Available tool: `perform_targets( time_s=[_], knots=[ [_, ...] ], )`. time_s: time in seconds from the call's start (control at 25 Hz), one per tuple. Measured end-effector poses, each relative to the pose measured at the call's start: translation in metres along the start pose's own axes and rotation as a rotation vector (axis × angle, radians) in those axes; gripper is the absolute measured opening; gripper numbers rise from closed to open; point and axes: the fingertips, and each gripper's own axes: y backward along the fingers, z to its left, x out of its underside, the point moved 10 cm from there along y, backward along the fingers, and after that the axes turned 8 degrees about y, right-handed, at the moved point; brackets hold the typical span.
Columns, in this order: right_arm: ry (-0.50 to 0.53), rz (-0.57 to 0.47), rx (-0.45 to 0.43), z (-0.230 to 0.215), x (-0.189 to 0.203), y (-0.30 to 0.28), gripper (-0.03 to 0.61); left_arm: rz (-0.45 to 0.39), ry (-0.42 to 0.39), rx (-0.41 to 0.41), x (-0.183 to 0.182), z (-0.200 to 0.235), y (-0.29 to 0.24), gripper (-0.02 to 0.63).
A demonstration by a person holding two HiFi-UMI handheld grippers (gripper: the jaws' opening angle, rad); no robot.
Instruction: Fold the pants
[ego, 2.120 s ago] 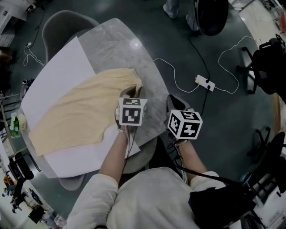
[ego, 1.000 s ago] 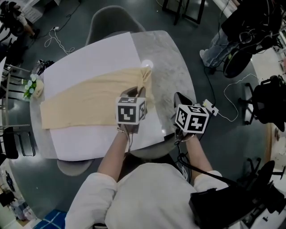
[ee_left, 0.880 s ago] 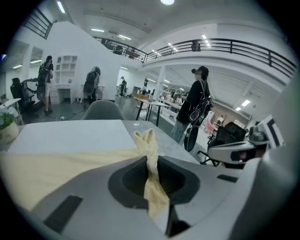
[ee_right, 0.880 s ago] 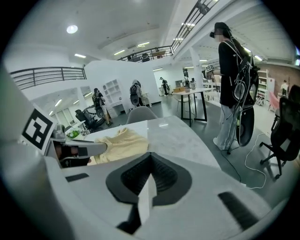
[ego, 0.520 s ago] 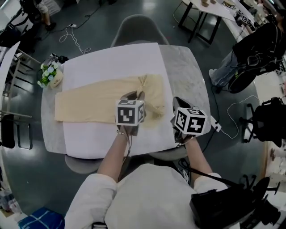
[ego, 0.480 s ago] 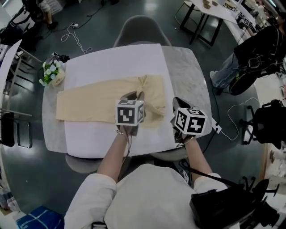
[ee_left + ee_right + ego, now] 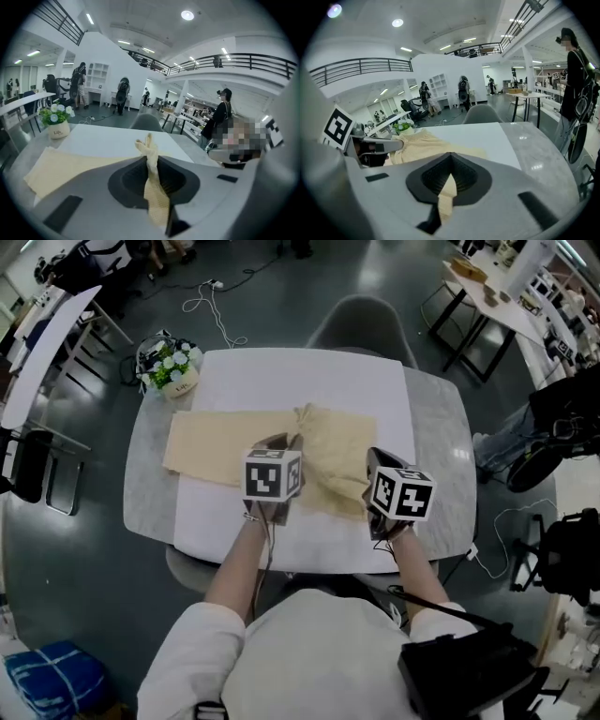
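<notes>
Grey stone table [image 7: 441,456] in a big open workshop, with a white sheet [image 7: 309,381] spread over most of it and a flower pot [image 7: 173,371] at one far corner. Cream pants [image 7: 216,442] lie stretched across the sheet, one end just beside the flower pot and the other end well away from it, bunched and lifted off the sheet.

The left gripper [image 7: 151,164] is clamped on a pinch of that raised end, with fabric poking up past its jaws. The right gripper [image 7: 449,180], farther from the pot, is clamped on another bit of the same end.

By my reading the task is at an early stage. The pants are laid out long and both corners are gripped, but no fold across the length shows. Carrying the held end over toward the pot end and flattening it remains.
</notes>
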Motion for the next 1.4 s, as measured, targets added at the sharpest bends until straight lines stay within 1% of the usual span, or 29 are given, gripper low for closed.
perform_targets(
  time_s=[0.36,0.6,0.76,1.0,1.16,1.28,1.4],
  knots=[
    [0.078,0.019,-0.093,0.073,-0.022,-0.040,-0.008,-0.052,0.068,-0.124,-0.008,0.087,0.055,0.044],
    [0.098,0.029,-0.152,0.110,-0.033,-0.062,-0.008,-0.075,0.106,-0.193,-0.009,0.134,0.083,0.044],
    [0.126,0.046,-0.185,0.137,-0.038,-0.076,-0.008,-0.072,0.111,-0.238,-0.007,0.166,0.099,0.044],
    [0.159,0.082,-0.229,0.165,-0.040,-0.103,-0.008,-0.089,0.131,-0.303,-0.015,0.214,0.115,0.044],
    [0.169,0.103,-0.230,0.175,-0.044,-0.113,-0.008,-0.106,0.140,-0.326,-0.024,0.237,0.123,0.044],
    [0.171,0.111,-0.230,0.180,-0.048,-0.122,-0.008,-0.118,0.142,-0.364,-0.032,0.255,0.129,0.044],
    [0.169,0.119,-0.233,0.183,-0.048,-0.133,-0.008,-0.120,0.166,-0.400,-0.032,0.279,0.130,0.044]
  ],
)
